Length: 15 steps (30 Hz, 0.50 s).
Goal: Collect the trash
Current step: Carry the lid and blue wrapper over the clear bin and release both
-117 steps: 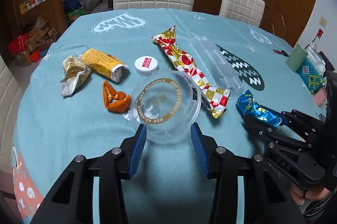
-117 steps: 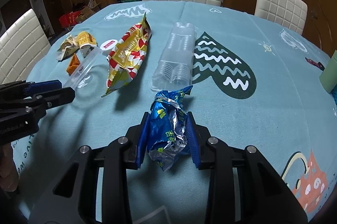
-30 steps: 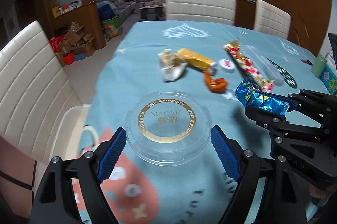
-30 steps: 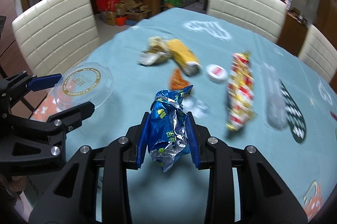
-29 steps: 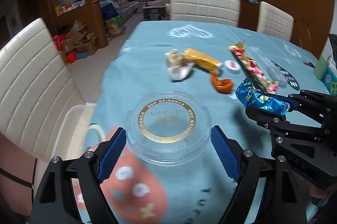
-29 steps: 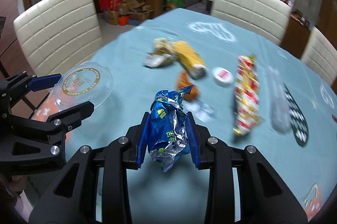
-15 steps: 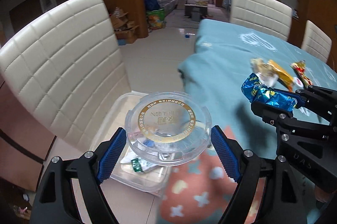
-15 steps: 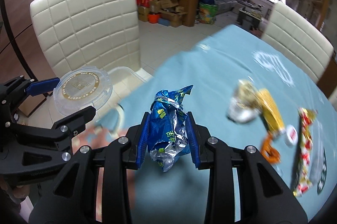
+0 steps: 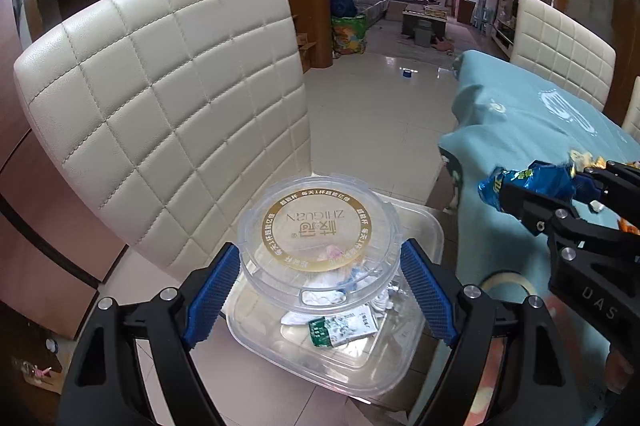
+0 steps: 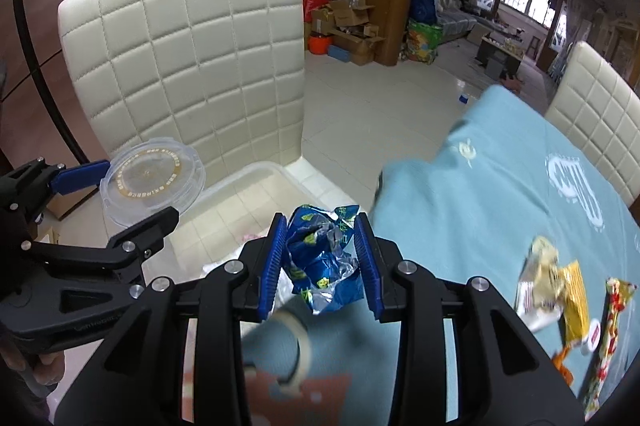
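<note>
Directly below, left wrist view: left gripper [image 9: 320, 278] has its blue pads clamped on the rim of a round clear plastic lid [image 9: 319, 232] with a gold ring print, held flat, and the lid hangs straight over the clear plastic bin [image 9: 430, 238] on the tiled floor beside the white quilted chair [image 9: 168, 98]. Through the lid, paper scraps and a small green-and-white packet [image 9: 340, 326] lie in the bin. Right gripper [image 9: 560, 186] shows at the right edge, over the teal tablecloth [image 9: 520, 118], not yet over the bin. Right wrist view: right gripper [image 10: 320, 258] is closed on a crumpled blue foil wrapper [image 10: 322, 260], long axis running forward between the pads. The bin [image 10: 256, 170] lies ahead and to the left of these jaws, partly hidden behind the fingers; left gripper [image 10: 116, 198] and the lid [image 10: 150, 182] sit over its left part. More wrappers [image 10: 560, 290] remain on the cloth at right. Judgement: left hand is the nearer one and could release at once; the wrapper needs carrying forward-left past the table edge first, clear of the lid.
</note>
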Available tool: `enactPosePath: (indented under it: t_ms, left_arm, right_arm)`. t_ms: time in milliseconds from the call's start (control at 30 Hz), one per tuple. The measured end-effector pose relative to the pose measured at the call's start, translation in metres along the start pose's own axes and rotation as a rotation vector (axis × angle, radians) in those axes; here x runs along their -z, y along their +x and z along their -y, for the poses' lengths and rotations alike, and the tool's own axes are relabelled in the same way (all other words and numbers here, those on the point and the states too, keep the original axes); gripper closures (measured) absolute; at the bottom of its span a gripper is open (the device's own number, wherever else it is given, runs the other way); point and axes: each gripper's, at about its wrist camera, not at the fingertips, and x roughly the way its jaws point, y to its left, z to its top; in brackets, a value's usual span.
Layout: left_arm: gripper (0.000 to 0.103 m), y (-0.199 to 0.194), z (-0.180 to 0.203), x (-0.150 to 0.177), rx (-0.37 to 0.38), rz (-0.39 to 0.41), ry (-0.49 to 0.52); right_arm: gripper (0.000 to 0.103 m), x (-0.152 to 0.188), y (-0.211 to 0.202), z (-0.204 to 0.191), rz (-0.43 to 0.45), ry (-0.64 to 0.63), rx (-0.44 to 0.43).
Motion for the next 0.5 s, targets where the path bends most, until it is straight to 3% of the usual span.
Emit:
enactPosePath:
  t_ms: [67,100,200,500]
  left_arm:
    - [0.022,0.005,-0.004,-0.003,-0.011,0.003,-0.009]
    - [0.022,0.010,-0.007,-0.004,-0.010,-0.010,-0.012]
    - [0.022,0.023,-0.013,-0.004,-0.008,-0.057,-0.040]
    - [0.022,0.034,-0.009,0.011,0.032,-0.100,-0.058]
  right_arm:
    - [0.024,-0.006,0.002,0.001,0.006,0.009,-0.012]
    - [0.012,-0.009,0.000,0.003,0.025,0.029,-0.013]
    - [0.013,-0.007,-0.005,0.009,0.064,0.045,-0.007]
    - [0.013,0.014,-0.010,0.026,0.027,0.055,0.071]
